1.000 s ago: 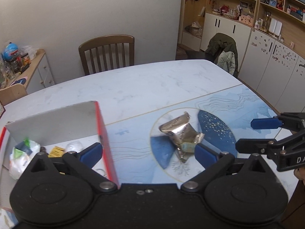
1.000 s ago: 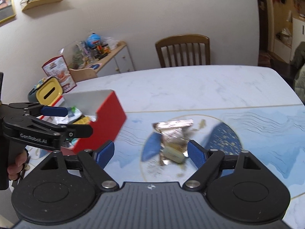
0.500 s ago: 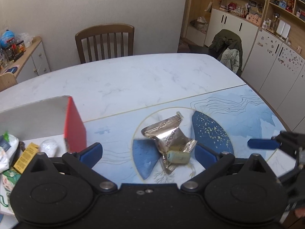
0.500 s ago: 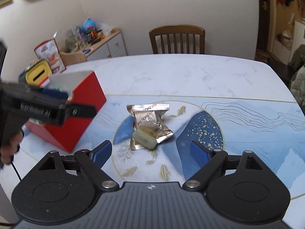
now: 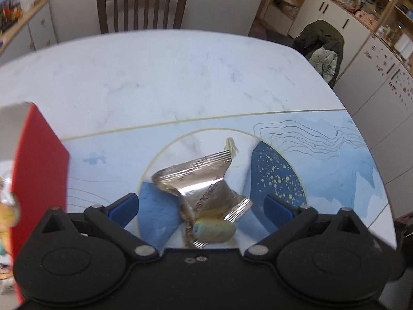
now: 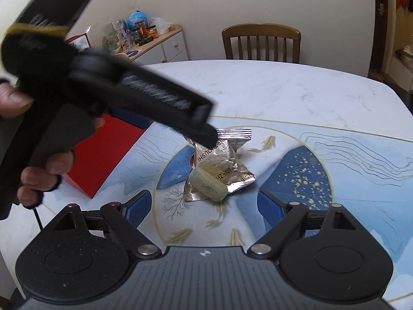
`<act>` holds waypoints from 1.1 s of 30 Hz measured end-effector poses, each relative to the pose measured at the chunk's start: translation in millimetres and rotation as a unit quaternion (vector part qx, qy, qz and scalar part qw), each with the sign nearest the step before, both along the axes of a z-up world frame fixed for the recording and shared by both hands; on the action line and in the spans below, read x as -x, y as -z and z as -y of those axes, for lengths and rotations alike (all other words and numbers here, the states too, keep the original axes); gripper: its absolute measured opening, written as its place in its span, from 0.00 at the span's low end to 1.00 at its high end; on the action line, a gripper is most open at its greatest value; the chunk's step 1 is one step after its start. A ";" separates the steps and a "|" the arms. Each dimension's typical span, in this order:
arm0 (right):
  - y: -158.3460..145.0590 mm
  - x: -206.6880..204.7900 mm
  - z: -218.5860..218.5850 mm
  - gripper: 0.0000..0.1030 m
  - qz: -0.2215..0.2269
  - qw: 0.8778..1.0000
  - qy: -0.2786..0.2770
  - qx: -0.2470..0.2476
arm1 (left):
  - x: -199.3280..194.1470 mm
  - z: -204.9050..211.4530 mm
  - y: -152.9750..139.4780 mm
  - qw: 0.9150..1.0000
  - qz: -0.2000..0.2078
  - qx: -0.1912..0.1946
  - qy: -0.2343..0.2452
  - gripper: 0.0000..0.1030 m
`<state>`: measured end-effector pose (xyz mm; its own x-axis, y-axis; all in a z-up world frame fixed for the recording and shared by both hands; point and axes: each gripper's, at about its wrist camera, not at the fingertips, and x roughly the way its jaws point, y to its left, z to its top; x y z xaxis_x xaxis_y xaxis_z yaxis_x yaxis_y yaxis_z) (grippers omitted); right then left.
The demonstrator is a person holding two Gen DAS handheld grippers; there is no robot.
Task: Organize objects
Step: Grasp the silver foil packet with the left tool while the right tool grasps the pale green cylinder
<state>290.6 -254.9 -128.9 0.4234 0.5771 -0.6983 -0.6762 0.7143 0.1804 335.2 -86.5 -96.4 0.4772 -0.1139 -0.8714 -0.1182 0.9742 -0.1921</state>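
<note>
Silver foil snack packets lie piled on the table's round blue print, with a small pale green candy at their near edge. They also show in the right wrist view, the candy in front. My left gripper is open, its blue pads on either side of the pile, just above it. In the right wrist view the left gripper's body is over the packets' far end. My right gripper is open and empty, a little short of the candy.
A red-sided open box holding several small items stands at the left, also in the right wrist view. A wooden chair is at the table's far side. A cabinet with clutter stands by the wall.
My left gripper has swung right from the box and closed in over the packets. My right gripper has moved nearer to the pile. Both stay open.
</note>
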 end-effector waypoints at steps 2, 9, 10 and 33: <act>4.9 -4.4 -4.0 0.87 -0.003 1.000 -0.003 -0.002 | -9.5 -0.7 8.1 1.000 -0.017 0.007 -0.012 1.00; 18.5 -15.0 -19.1 0.86 0.004 1.000 -0.019 0.005 | -32.5 0.0 27.6 0.998 -0.054 0.015 -0.033 0.99; 20.1 -16.3 -20.7 0.85 0.004 1.000 -0.021 0.006 | -34.6 -0.2 29.8 0.998 -0.060 0.017 -0.031 0.99; 48.9 -34.7 -40.1 0.45 0.008 0.998 -0.043 0.044 | -47.6 10.4 53.9 0.997 -0.075 0.015 -0.011 0.65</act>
